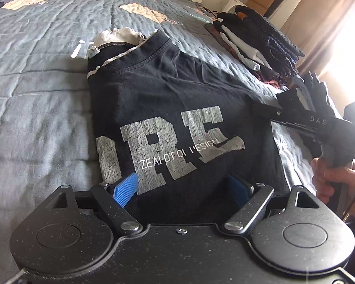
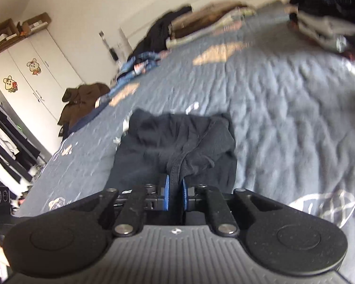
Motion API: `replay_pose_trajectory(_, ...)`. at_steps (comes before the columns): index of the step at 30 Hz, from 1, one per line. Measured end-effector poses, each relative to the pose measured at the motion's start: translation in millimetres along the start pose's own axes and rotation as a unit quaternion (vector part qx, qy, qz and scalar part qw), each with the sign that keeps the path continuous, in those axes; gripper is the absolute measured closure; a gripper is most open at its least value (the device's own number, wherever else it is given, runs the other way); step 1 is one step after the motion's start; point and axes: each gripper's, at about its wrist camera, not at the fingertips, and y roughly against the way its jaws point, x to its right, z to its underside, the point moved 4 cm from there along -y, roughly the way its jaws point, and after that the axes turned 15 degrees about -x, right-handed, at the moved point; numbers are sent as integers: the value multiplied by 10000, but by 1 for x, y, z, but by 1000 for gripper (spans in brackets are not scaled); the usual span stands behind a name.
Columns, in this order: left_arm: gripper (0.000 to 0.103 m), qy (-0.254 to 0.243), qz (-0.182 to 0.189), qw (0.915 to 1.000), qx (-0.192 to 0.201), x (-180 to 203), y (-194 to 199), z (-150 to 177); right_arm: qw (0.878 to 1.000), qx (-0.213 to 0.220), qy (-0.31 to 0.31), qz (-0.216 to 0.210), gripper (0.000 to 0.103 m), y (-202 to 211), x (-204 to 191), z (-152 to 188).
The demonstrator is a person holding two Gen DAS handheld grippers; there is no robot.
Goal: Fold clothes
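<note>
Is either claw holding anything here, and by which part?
The right claw is shut on the black T-shirt, pinching a bunched fold at its side edge. The left claw stands open over the shirt's printed front, holding nothing.

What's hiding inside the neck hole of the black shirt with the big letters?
A crumpled pale cloth pokes out of the black shirt at its collar, with a small white tag beside it. How far the cloth goes down inside is hidden, because the shirt covers it.

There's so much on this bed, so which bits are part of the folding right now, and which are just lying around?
In use:
black cotton T-shirt with grey lettering
right hand-held gripper, pinching its edge
left hand-held gripper, open

Lying about:
stack of folded clothes
brown jacket
white wardrobe
</note>
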Motion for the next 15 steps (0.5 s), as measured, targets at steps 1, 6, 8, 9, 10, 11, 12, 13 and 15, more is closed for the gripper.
replay_pose_trajectory(1, 21, 1, -30, 10000, -22, 0, -1, 1, 9998, -43, 125, 121, 92, -2, -2, 0)
replay_pose_trajectory(6, 21, -68, -193, 9997, -158, -4, -7, 4, 9966, -750, 32, 351, 84, -24, 11, 11)
replay_pose_trajectory(8, 21, -65, -225, 9997, -111, -3, -2, 3, 9965, -770, -50, 313, 79, -19, 12, 13)
replay_pose_trajectory(9, 21, -52, -235, 9997, -57, -3, 3, 2, 9972, -704, -54, 233, 79, -9, 9, 12)
replay_pose_trajectory(10, 22, -43, -238, 9997, 0, -2, 8, 2, 9978, -638, -58, 152, 79, 1, 6, 12)
replay_pose_trajectory(11, 22, -121, -84, 9998, 109, 2, 16, 2, 9983, -584, -60, 41, 78, 11, 3, 11)
replay_pose_trajectory(12, 23, -198, 74, 9995, 218, 6, 24, 3, 9982, -565, -58, -191, 75, 18, -1, 13)
replay_pose_trajectory(13, 28, -245, 317, 9988, 293, 10, 30, 4, 9975, -522, -77, -464, 73, 23, -6, 14)
replay_pose_trajectory(15, 31, -216, 980, 9947, 215, 15, 33, 8, 9912, -580, -216, -1174, 64, 24, -15, 17)
